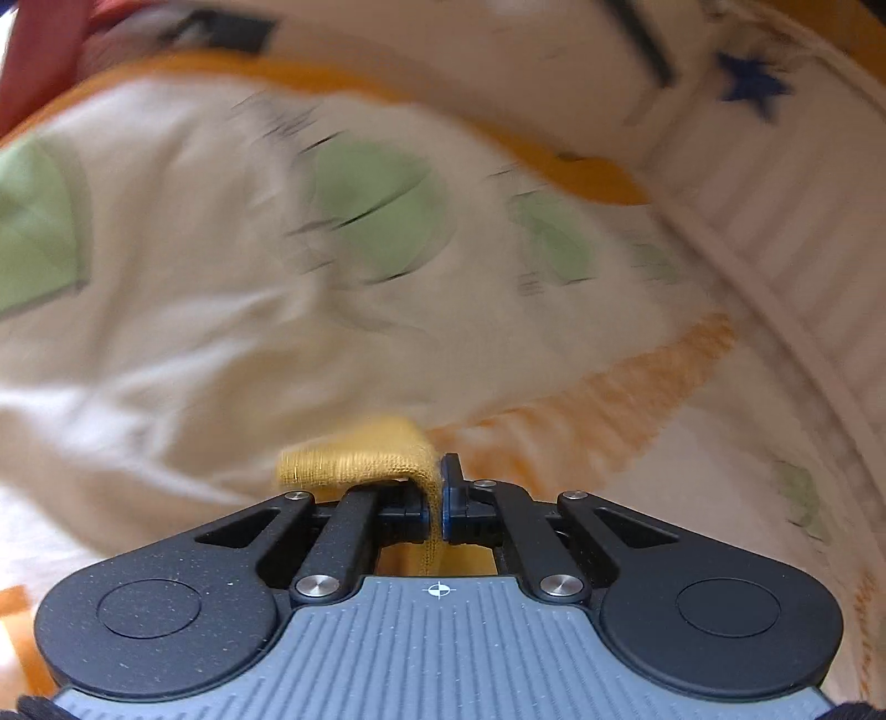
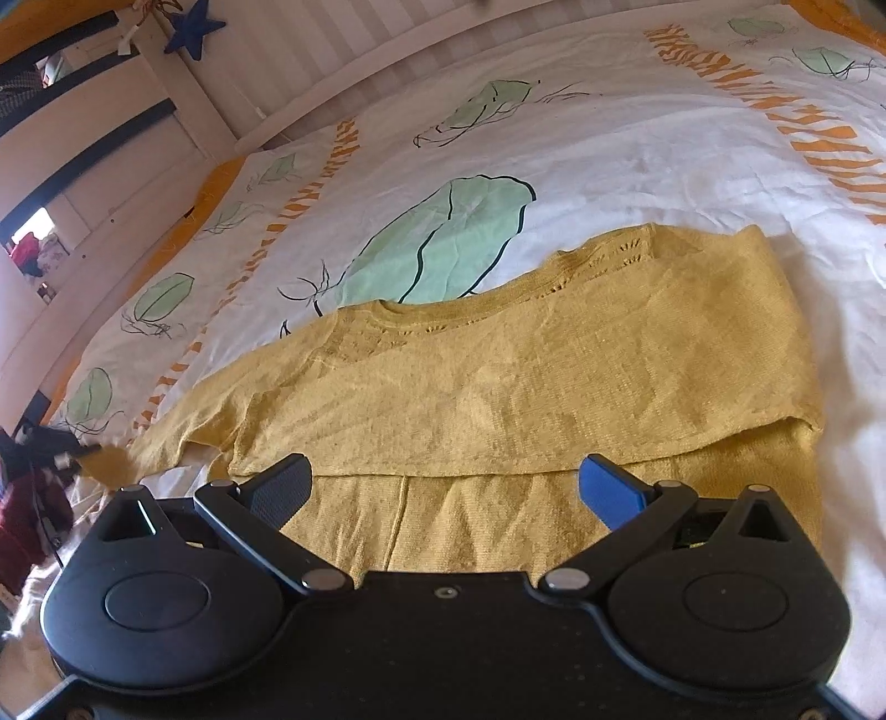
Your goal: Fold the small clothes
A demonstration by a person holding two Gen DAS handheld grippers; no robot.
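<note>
A mustard-yellow knit sweater (image 2: 526, 382) lies on the bed, its right side folded over the body and its left sleeve stretched out to the left. My right gripper (image 2: 446, 487) is open and empty, hovering just above the sweater's lower part. My left gripper (image 1: 436, 507) is shut on a yellow knit edge of the sweater (image 1: 360, 459), most likely the sleeve cuff, held above the bed cover. The left wrist view is blurred by motion. The left gripper shows at the far left of the right wrist view (image 2: 61, 451), at the sleeve end.
The bed cover (image 2: 637, 149) is white with green leaf prints and orange stripes. A white slatted bed frame (image 2: 343, 50) runs along the far side, with a blue star (image 2: 191, 30) hanging on it. Dark red cloth (image 2: 22, 520) lies at the left edge.
</note>
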